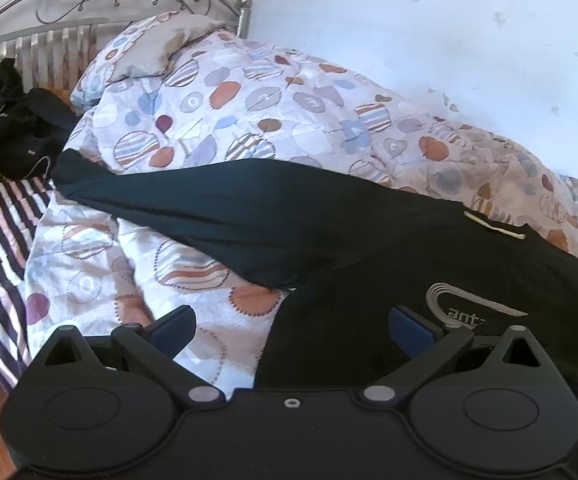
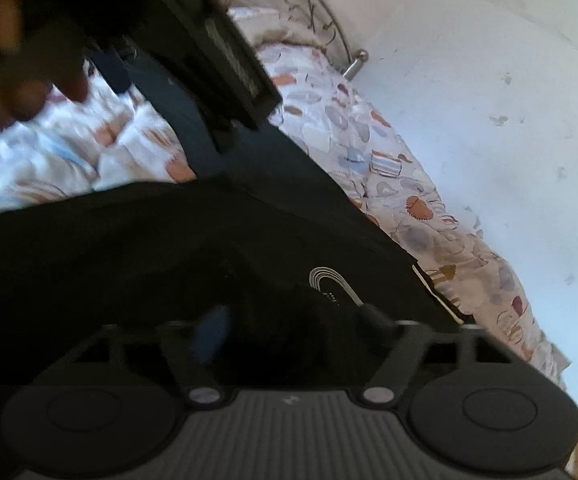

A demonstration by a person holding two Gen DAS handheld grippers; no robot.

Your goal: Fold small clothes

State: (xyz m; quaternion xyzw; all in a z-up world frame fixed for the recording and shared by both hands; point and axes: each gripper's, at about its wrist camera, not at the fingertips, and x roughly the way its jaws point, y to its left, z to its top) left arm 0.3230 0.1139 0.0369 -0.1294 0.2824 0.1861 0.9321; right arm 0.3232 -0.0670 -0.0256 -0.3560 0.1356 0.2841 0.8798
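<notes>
Free room and obstacles on the bed. The bunched patterned quilt [image 1: 249, 96] rises as a ridge along the white wall [image 1: 449, 40], closing that side. A flatter stretch of quilt lies open between the dark trousers [image 1: 217, 208] and the left gripper [image 1: 293, 330], whose jaws stand wide apart. A black clothes heap [image 1: 21, 132] and the metal headboard [image 1: 89, 8] block the far end. In the right wrist view the left gripper [image 2: 209, 52] hangs close overhead.

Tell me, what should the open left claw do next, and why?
Probably ease the left gripper forward and close on the near edge of the black trousers. Its jaws are wide open, holding nothing, and that edge lies between them on the quilt.
</notes>
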